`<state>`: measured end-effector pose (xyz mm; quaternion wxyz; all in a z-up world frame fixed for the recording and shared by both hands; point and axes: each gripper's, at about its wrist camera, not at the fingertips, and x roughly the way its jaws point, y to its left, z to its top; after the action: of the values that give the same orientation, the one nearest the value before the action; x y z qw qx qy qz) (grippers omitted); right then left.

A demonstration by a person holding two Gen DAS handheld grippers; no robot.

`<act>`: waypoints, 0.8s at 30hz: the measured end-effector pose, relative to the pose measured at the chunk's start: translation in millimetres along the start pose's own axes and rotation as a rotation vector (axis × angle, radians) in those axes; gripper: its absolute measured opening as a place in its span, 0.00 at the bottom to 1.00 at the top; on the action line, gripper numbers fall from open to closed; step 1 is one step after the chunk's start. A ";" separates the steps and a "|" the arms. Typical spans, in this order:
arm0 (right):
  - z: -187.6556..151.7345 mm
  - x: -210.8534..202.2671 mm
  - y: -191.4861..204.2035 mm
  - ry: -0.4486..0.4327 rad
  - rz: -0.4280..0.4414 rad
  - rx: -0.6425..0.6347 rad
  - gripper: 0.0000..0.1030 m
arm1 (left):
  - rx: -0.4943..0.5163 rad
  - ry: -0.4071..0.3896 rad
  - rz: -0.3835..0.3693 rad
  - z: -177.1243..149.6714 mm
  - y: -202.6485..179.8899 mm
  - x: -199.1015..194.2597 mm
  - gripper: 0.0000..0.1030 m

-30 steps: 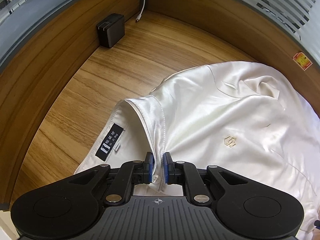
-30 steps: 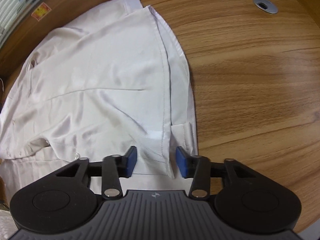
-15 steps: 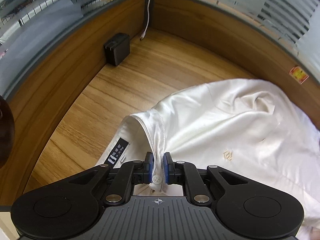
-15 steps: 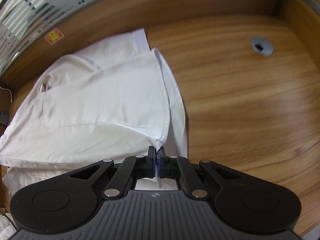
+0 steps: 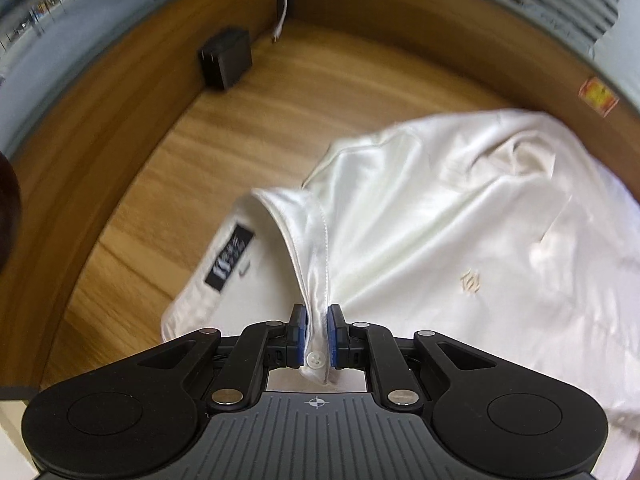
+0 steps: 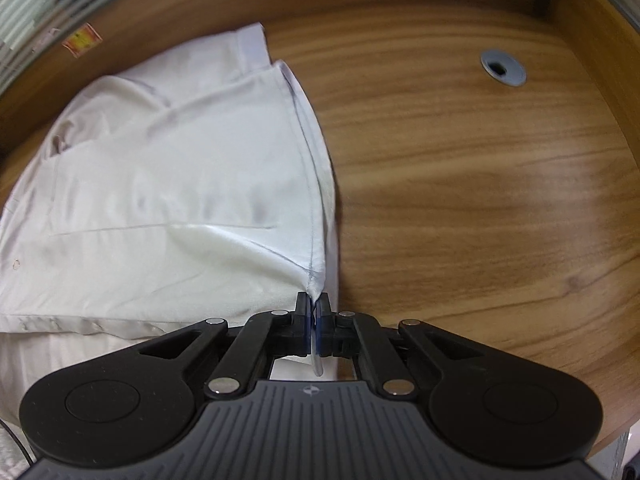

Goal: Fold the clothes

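Wooden surface [image 6: 460, 208], warm grain, bounded by a raised wooden wall [image 5: 440, 40] that curves round the back and left side. White shirt [image 5: 440, 232] lies across the surface, satin sheen, wrinkled, its far edge close to the wall; in the right wrist view the same shirt [image 6: 160, 200] covers the left half of the frame, with bare wood to its right. Collar end of the shirt is raised, cloth running up in a taut ridge to the left claw [image 5: 317, 340]. Left claw narrow, pads pinching the button strip just below the collar, one white button [image 5: 316, 359] sitting between the blue pads. Right claw [image 6: 313, 320] nearly closed, clamped on a corner of the shirt's hem edge, the side seam rising from the surface to that pinch. Black charger block [image 5: 226, 65] stands against the left wall, well apart from the shirt, a white cable [image 5: 282, 12] hanging in the corner just beside it. Black neck label [image 5: 229, 262] inside the collar, lettering blurred. Round grey grommet [image 6: 503, 68] set in the surface far right. Orange sticker [image 5: 599, 96] on the wall behind the shirt. Small pale embroidered logo [image 5: 470, 281] on the shirt front.
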<state>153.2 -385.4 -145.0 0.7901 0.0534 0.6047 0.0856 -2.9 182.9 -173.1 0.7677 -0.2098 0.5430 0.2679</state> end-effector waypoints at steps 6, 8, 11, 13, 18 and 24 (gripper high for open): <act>-3.4 17.1 -1.1 0.051 -0.040 -0.017 0.06 | -0.014 0.066 0.017 -13.1 0.8 24.3 0.26; 1.4 12.3 3.6 0.033 -0.046 -0.037 0.15 | -0.010 0.054 0.015 -9.8 -1.3 21.9 0.30; 11.3 5.6 11.5 0.004 -0.050 -0.064 0.22 | 0.001 0.026 0.013 -2.6 -5.7 16.3 0.41; 21.0 2.1 17.7 -0.018 -0.048 -0.078 0.22 | 0.008 0.007 0.012 2.2 -8.6 12.5 0.42; 55.5 0.2 34.3 -0.070 -0.030 -0.115 0.24 | 0.042 -0.031 0.001 16.8 -20.9 8.7 0.43; 104.6 17.6 46.2 -0.118 -0.009 -0.121 0.28 | 0.122 -0.048 0.005 37.3 -44.3 21.4 0.44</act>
<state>255.3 -334.6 -125.4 0.8264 0.0078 0.5510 0.1154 58.0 175.7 -179.9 0.7911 -0.1548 0.5405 0.2410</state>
